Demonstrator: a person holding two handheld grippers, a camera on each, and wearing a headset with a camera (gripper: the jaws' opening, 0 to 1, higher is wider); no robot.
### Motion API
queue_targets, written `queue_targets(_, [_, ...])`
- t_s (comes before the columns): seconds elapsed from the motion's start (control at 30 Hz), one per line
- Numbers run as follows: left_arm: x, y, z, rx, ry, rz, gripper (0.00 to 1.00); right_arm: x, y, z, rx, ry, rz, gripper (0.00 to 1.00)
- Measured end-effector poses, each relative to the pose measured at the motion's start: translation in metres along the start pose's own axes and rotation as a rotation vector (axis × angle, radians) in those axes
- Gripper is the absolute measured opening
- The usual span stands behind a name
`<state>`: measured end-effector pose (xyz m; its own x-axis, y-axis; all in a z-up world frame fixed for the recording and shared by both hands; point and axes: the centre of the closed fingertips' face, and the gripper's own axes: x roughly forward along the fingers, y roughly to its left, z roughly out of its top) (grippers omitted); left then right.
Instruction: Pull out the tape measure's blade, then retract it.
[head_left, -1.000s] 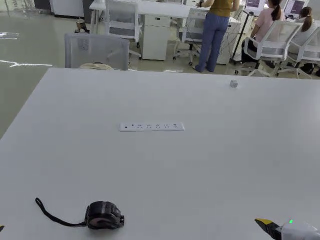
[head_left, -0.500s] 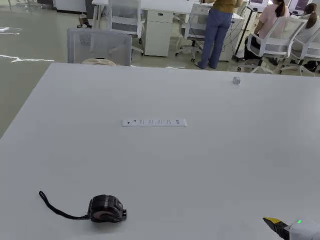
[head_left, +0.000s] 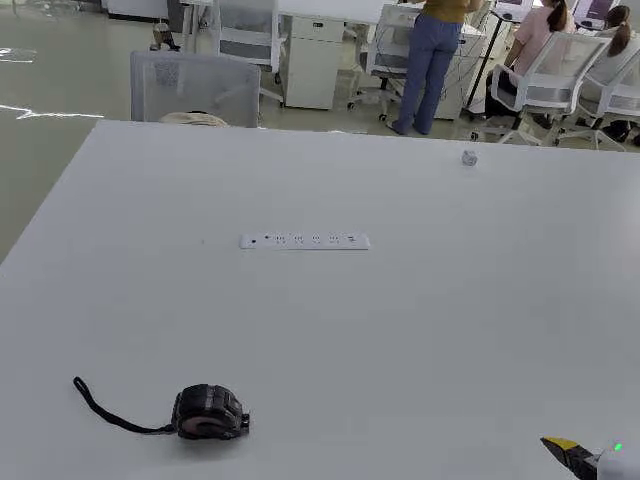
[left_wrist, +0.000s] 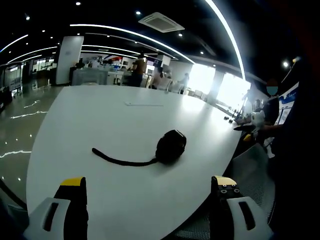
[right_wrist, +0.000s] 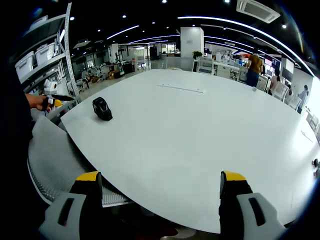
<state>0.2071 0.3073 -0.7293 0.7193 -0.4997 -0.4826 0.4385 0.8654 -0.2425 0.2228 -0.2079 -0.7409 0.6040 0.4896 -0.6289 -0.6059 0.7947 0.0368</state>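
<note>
Showing left gripper (left_wrist: 150, 182) at the near edge of the table (head_left: 420, 340), jaws spread wide with nothing between them. Likewise right gripper (right_wrist: 162, 175), released and empty, its yellow tip just entering the head view at lower right.

Lying on the white top near the front edge: black tape measure (head_left: 210, 412), nearer the left gripper, well apart from the right, touched by neither. Blade not drawn out; black strap (head_left: 110, 412) trailing to its left. Case markings too small to read.

Set at mid-table: white power strip (head_left: 304, 241), print illegible. Against half a second ago, tape measure in the same spot relative to the strip, with only the whole view shifted.

Resting near the far edge: small grey object (head_left: 469, 157).

Standing beyond the table: mesh chair (head_left: 195, 88) and people (head_left: 430, 60) at other workstations.
</note>
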Motion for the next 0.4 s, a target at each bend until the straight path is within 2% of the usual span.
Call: queue_targets(0.4, [0.0009, 0.0043, 0.0048, 0.003, -0.012, 0.007, 1.0, -0.0035, -0.0023, 0.006, 0.016, -0.023, -0.014, 1.0])
